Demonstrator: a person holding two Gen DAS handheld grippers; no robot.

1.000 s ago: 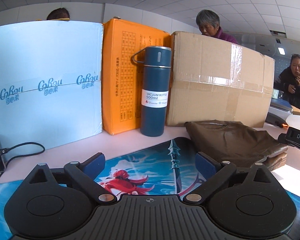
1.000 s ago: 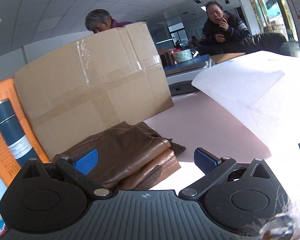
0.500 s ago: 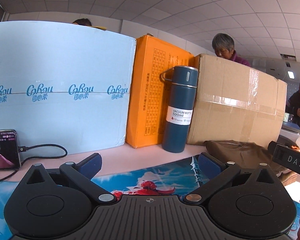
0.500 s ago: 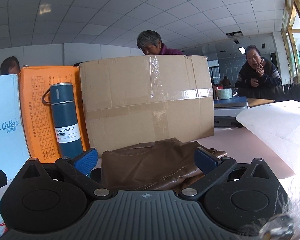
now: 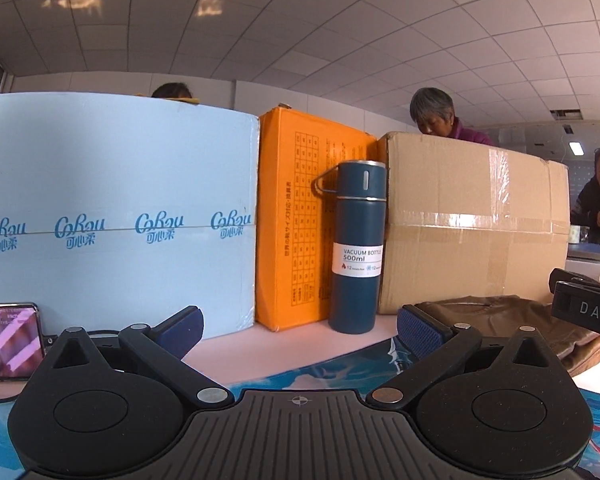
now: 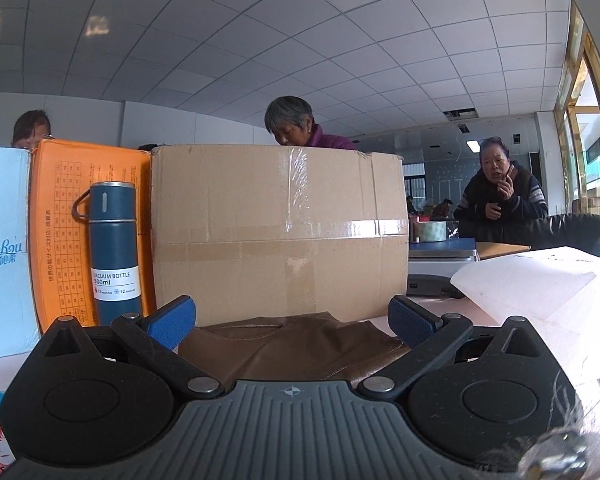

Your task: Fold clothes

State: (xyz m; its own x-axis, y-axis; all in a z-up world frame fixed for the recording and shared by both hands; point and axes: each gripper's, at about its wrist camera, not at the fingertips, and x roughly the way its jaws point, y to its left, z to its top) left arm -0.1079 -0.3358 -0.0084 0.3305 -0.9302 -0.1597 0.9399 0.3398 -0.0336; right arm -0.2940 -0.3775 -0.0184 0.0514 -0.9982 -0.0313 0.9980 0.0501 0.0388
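A folded brown garment [image 6: 296, 348] lies on the pink table in front of the cardboard box. In the right wrist view it sits just ahead of and between the blue pads of my right gripper [image 6: 292, 322], which is open and holds nothing. In the left wrist view the same brown garment [image 5: 500, 316] shows at the right, partly behind my right pad. My left gripper [image 5: 300, 326] is open and empty, pointing at the blue vacuum bottle [image 5: 356, 248]. The black body of the other gripper [image 5: 584, 308] pokes in at the right edge.
Along the back stand a light blue box [image 5: 112, 216], an orange box [image 5: 296, 224] and a taped cardboard box [image 6: 276, 232]. A phone [image 5: 10, 340] lies at the left. An illustrated mat [image 5: 332, 372] covers the near table. White paper [image 6: 540, 300] lies at the right. People sit behind the boxes.
Both cameras have tilted up and level with the table. The left view swung left, so the garment slid to its right edge. The right view swung left and centred on the garment.
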